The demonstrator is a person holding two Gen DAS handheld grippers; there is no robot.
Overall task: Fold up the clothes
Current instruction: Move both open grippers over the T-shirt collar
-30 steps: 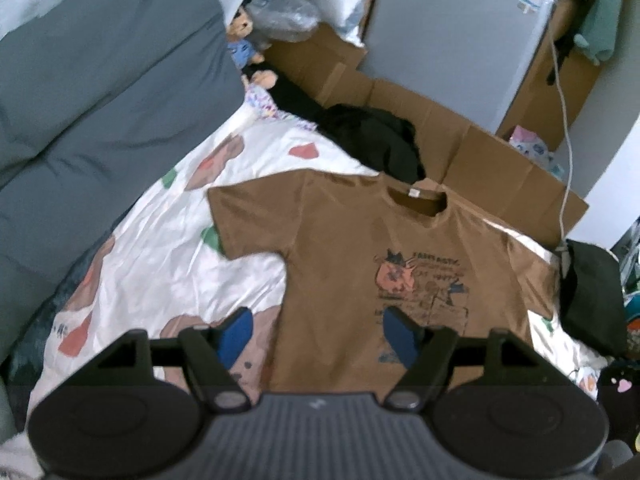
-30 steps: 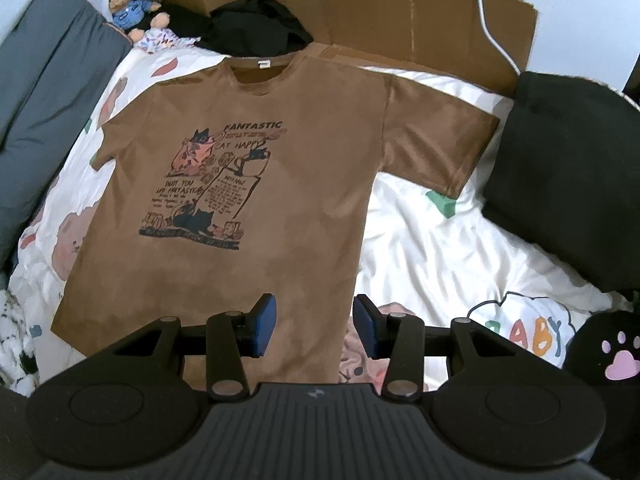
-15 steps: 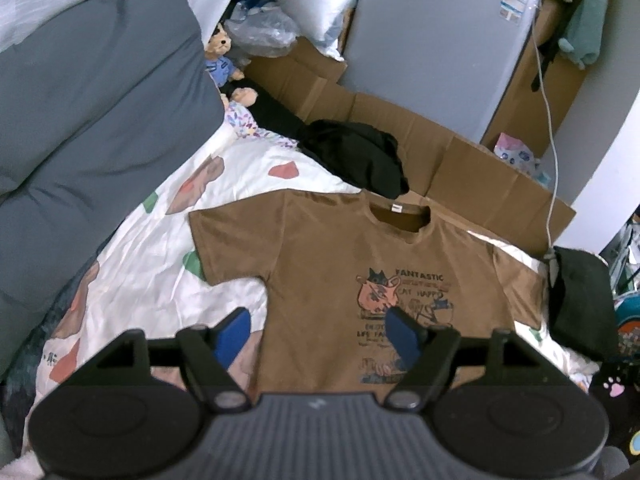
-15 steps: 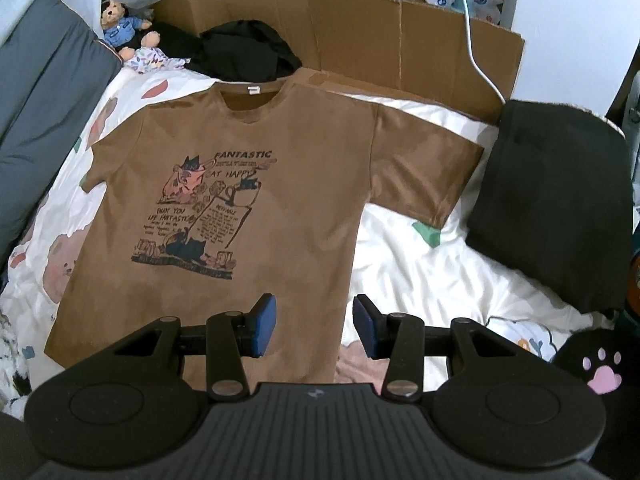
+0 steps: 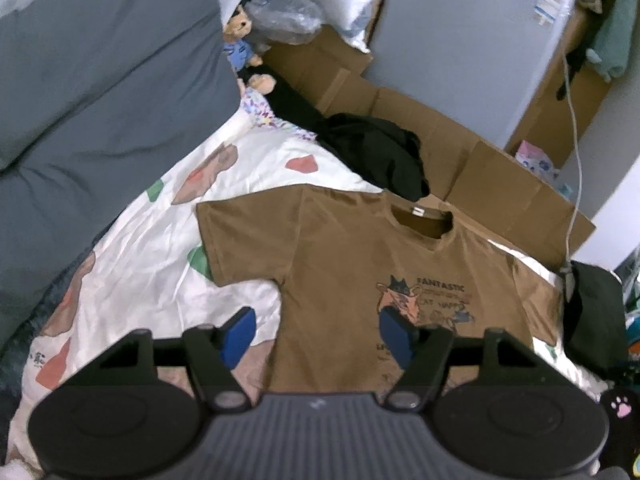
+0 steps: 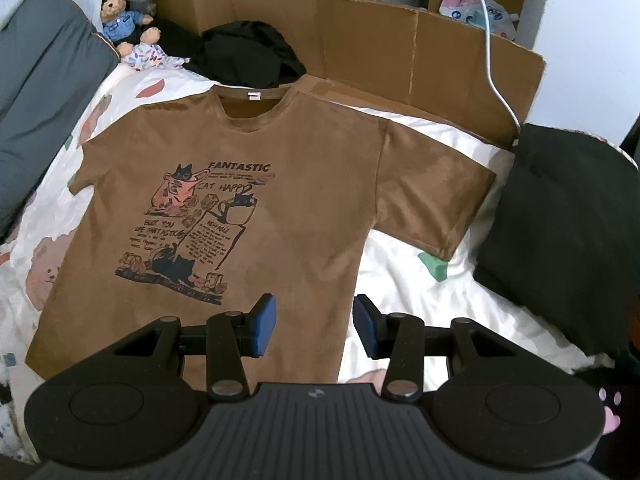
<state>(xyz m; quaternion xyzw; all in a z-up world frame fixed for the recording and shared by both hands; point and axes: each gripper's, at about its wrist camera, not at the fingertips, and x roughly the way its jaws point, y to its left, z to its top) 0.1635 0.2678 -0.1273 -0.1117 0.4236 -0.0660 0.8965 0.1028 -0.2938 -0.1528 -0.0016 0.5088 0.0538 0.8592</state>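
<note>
A brown short-sleeved cotton T-shirt (image 6: 304, 208) with a cat print lies flat, print up, on a white patterned bedsheet (image 6: 404, 280), collar far, hem near. The left gripper (image 5: 314, 330) and right gripper (image 6: 316, 324) hover over its near side edges, jaws apart and empty. The grippers' bodies hide the hem.

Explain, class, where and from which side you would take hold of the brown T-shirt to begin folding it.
Grip the brown T-shirt at its side edges near the bottom hem, one tool per side. It lies flat, print up, sleeves spread, hem nearest the tools. The open left tool straddles one side edge and the open right tool the other, so probably come down from above and pinch the thin edge.
</note>
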